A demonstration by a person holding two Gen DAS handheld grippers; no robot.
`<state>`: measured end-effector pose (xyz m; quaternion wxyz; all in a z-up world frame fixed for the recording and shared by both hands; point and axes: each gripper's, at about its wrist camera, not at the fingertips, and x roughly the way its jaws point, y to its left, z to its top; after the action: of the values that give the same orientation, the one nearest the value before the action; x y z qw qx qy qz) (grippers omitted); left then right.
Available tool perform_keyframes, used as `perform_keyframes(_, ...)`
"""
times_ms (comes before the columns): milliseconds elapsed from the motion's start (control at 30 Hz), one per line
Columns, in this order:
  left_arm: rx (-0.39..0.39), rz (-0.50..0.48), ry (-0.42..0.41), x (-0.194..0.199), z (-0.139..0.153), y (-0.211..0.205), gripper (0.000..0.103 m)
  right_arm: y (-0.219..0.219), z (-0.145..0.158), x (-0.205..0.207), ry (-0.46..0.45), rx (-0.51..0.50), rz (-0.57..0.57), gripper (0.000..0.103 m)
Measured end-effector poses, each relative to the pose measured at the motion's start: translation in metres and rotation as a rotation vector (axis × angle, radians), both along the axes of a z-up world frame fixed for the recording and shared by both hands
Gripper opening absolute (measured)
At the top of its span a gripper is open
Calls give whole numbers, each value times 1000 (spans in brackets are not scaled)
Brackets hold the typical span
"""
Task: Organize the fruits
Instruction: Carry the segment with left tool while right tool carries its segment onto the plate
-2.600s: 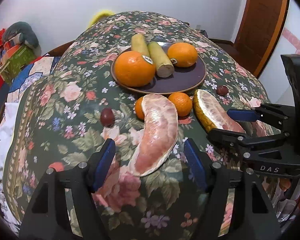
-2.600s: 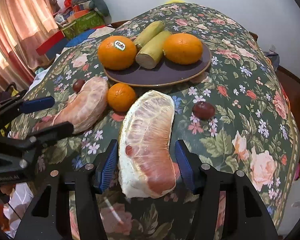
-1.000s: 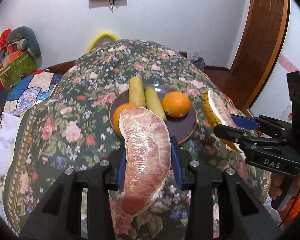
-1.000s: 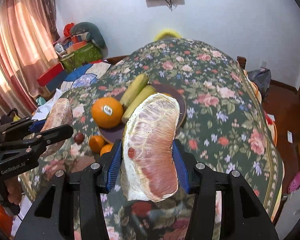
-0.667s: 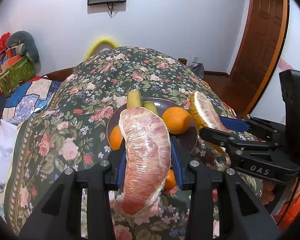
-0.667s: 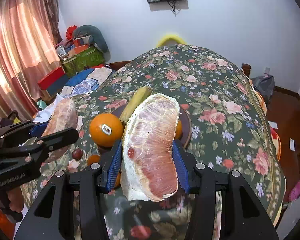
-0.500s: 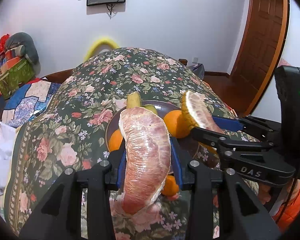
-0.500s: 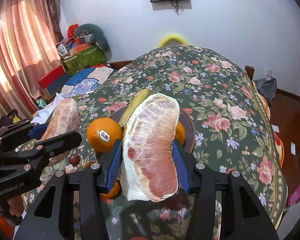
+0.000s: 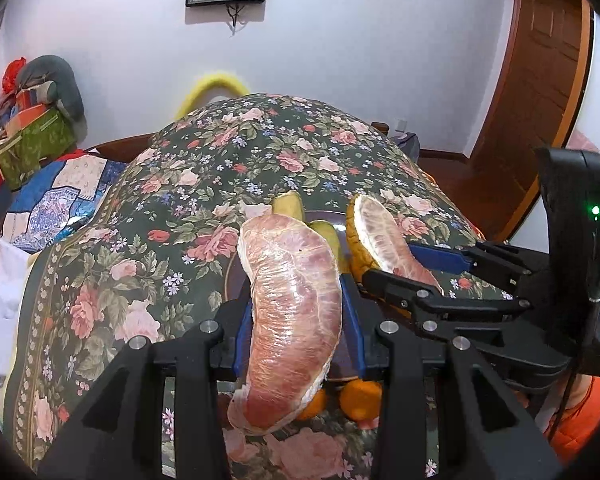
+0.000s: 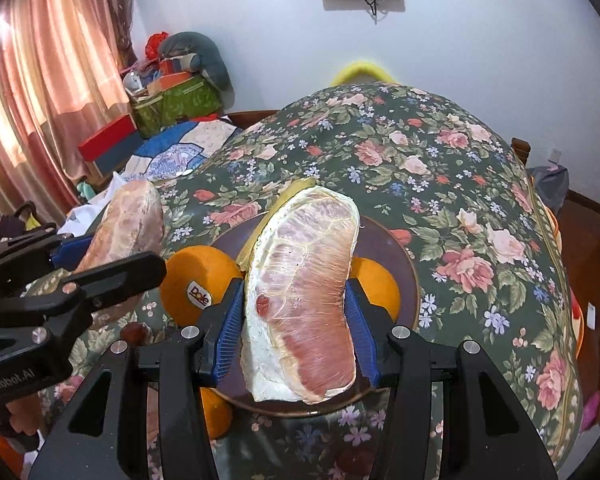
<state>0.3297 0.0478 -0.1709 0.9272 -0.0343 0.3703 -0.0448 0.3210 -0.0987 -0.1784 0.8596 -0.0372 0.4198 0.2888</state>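
Note:
My left gripper (image 9: 296, 328) is shut on a peeled pink pomelo wedge (image 9: 292, 304), held above the near side of the dark plate (image 9: 324, 216). Two yellow-green long fruits (image 9: 288, 205) on the plate poke out behind the wedge. My right gripper (image 10: 296, 332) is shut on a second pomelo wedge (image 10: 304, 296) with white pith, held over the plate (image 10: 410, 276). A stickered orange (image 10: 196, 280) and another orange (image 10: 378, 280) flank this wedge. In the left wrist view the right gripper (image 9: 416, 272) shows with its yellow-rinded wedge (image 9: 380, 236).
Two small oranges (image 9: 360, 400) lie on the flowered tablecloth (image 9: 148, 216) in front of the plate. A small dark red fruit (image 10: 134, 332) sits near the left gripper (image 10: 80, 268). Boxes (image 10: 172, 96) and a curtain (image 10: 40, 80) stand at far left, a wooden door (image 9: 540, 80) at right.
Both grippers closed on the pomelo wedges and lifted them off the cloth. They have since carried them forward, so the wedges now hang over the plate and hide most of it.

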Motion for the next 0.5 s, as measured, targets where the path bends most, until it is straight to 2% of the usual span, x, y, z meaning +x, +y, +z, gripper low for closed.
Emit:
perform_keyframes(300,-6,10,15,5,-6,3,39,1,-5,1,18,-10,8,48)
perform_keyframes(500,-7,2,20,9,-5,-2,39,-12,4,-4,13,14,-5,49)
